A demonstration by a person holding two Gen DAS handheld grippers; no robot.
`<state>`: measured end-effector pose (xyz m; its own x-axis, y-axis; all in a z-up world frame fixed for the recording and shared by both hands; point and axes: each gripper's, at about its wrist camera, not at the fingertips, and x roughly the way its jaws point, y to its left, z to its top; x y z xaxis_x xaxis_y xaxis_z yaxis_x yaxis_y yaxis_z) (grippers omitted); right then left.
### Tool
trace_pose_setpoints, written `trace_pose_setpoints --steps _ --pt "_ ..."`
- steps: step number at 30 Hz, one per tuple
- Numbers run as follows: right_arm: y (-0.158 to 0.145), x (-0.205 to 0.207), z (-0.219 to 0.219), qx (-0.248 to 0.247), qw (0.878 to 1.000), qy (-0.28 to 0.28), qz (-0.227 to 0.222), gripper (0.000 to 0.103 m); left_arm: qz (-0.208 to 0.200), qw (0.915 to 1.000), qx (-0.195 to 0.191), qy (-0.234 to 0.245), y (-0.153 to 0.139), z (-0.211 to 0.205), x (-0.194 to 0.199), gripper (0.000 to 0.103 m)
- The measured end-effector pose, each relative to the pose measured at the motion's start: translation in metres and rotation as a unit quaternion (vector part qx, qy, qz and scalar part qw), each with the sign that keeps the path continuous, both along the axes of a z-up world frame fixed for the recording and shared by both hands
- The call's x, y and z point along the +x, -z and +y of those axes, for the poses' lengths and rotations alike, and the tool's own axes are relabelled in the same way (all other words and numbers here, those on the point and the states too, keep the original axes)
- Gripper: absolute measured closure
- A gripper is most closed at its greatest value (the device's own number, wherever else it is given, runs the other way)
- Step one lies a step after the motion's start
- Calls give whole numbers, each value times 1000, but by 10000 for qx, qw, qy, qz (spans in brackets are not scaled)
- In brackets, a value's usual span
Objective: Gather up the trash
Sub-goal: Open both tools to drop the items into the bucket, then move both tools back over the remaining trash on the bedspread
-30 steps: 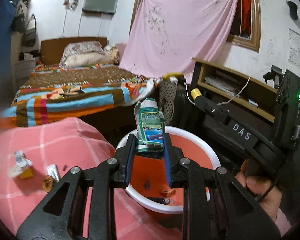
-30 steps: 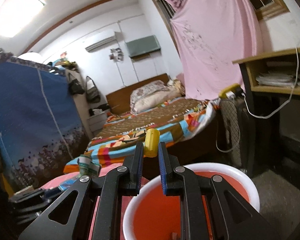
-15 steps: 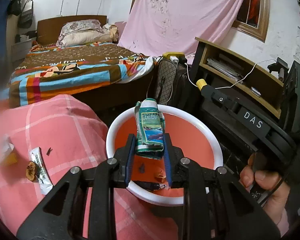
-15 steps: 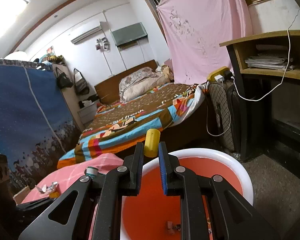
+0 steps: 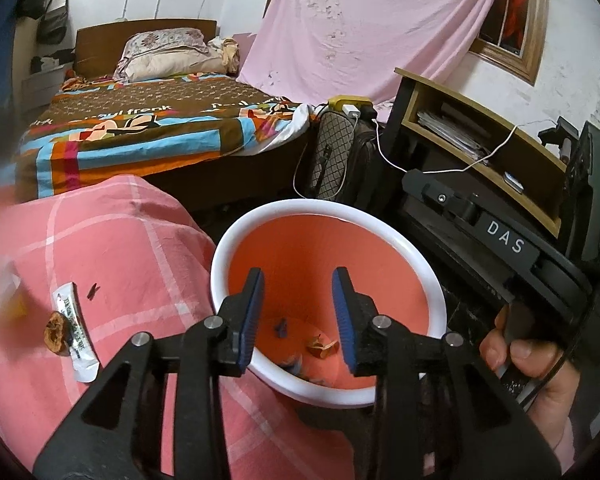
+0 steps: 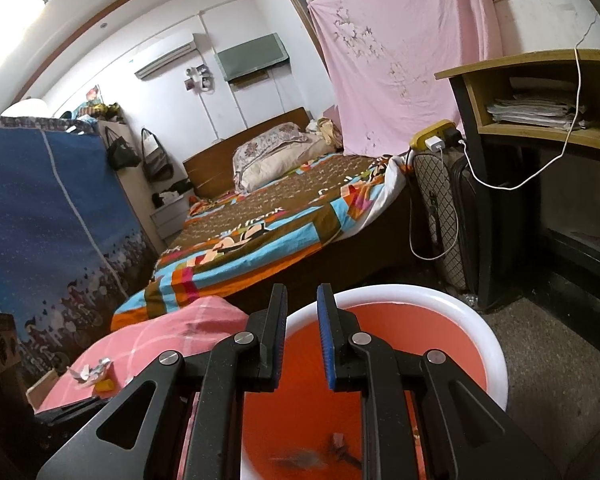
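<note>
An orange bin with a white rim (image 5: 236, 248) stands beside the pink checked cloth (image 5: 112, 240); it also shows in the right wrist view (image 6: 492, 340). My left gripper (image 5: 298, 316) is open and empty above the bin. My right gripper (image 6: 302, 336) is open and empty over the bin's near rim. Small scraps (image 5: 320, 347) lie at the bin's bottom. A white sachet (image 5: 74, 332) and a brown scrap (image 5: 56, 332) lie on the cloth. Crumpled wrappers (image 6: 94, 372) lie further left.
A bed with a striped blanket (image 5: 140, 128) stands behind. A wooden desk (image 5: 480, 128) with papers and a white cable is at the right, with a patterned bag (image 5: 332, 160) beside it. A blue wardrobe (image 6: 48, 240) stands at the left.
Both grippers have opened. The green-and-white packet has left my left gripper and the yellow piece has left my right gripper. Something blurred shows in the bin in the right wrist view.
</note>
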<state>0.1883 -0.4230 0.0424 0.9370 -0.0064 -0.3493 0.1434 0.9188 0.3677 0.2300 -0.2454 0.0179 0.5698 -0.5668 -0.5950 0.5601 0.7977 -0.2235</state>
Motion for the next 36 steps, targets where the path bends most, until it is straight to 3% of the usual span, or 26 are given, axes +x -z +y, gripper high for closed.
trace_pose_setpoints --steps 12,16,20,22,24,25,26,28,31,36 --pt "-5 4 13 -178 9998 -88 -90 86 -293 9983 -98 -495 -15 33 1 75" --pt "-8 9 24 -240 9994 -211 -150 68 -449 9959 -119 -778 -20 52 1 68" --pt "-13 11 37 -400 9981 -330 -327 58 -589 9911 -218 -1174 -22 79 -2 61" --pt "-16 11 45 -470 9968 -415 -489 56 -738 9862 -273 -1454 -24 96 -6 53" --pt "-19 11 52 -533 9955 -480 -621 45 -907 9800 -359 -1735 -27 112 -9 42" --pt "-21 10 57 -587 9940 -516 -766 26 -1004 9763 -424 -1870 -28 120 -11 32" --pt "-23 9 61 -617 9928 -525 -880 14 -1148 9705 -515 -2059 -30 132 -15 24" --pt "-26 6 71 -661 9892 -575 -1172 10 -1319 9622 -571 -2315 -33 147 -18 13" --pt "-31 6 82 -637 9845 -743 -1454 0 -1630 9457 -507 -2766 -38 173 -24 11" --pt "-40 5 107 -703 9749 -1037 -1839 0 -2032 9254 -328 -3183 -42 205 -32 11"
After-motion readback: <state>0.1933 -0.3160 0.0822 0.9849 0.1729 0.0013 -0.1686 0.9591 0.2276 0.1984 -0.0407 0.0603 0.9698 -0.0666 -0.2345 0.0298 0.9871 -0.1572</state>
